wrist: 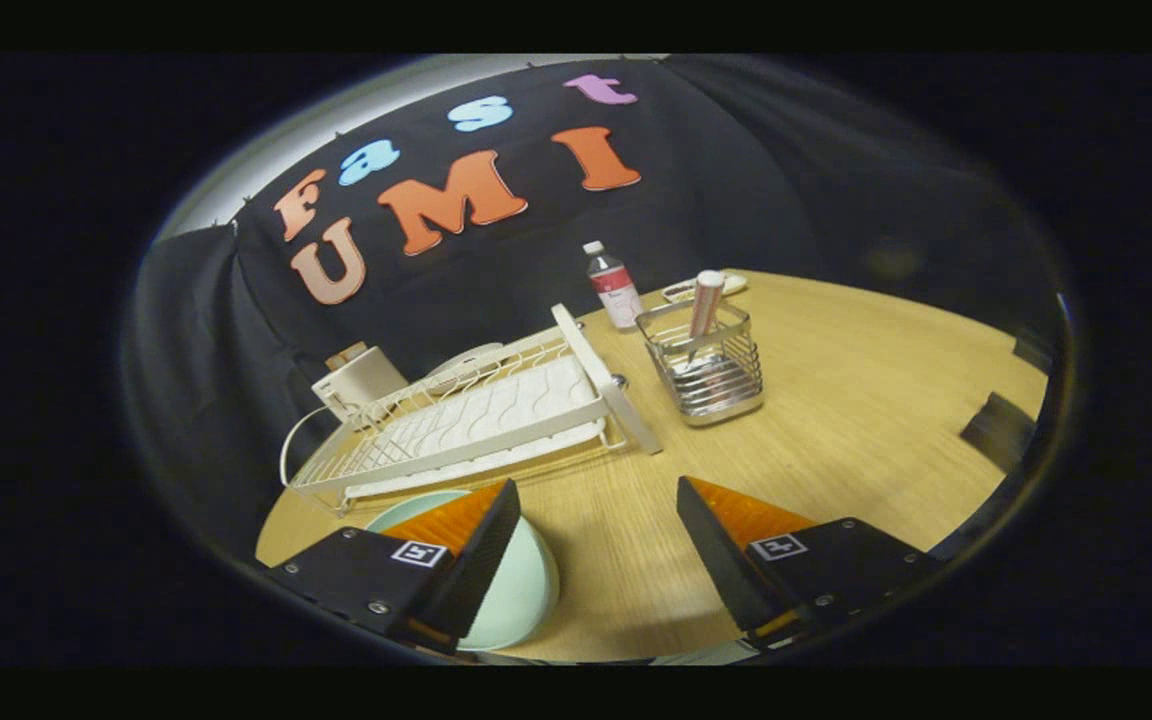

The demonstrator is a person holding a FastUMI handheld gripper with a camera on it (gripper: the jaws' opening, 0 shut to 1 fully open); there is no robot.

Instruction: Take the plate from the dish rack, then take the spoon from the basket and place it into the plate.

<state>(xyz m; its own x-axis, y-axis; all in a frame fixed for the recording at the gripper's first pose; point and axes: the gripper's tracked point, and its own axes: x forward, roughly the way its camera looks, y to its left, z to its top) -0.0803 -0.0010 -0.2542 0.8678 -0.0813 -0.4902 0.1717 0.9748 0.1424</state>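
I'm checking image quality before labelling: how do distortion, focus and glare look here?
Gripper view: fisheye bends the table edge and tilts the dish rack; the wire basket glints but reads sharp; the plate sits shadowed beside one finger of the open gripper.

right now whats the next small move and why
Probably swing the gripper forward and a bit right toward the basket. The plate already lies on the table by the left finger, out of the rack, the fingers are open with nothing between them, and the spoon stands upright in the basket beyond them.
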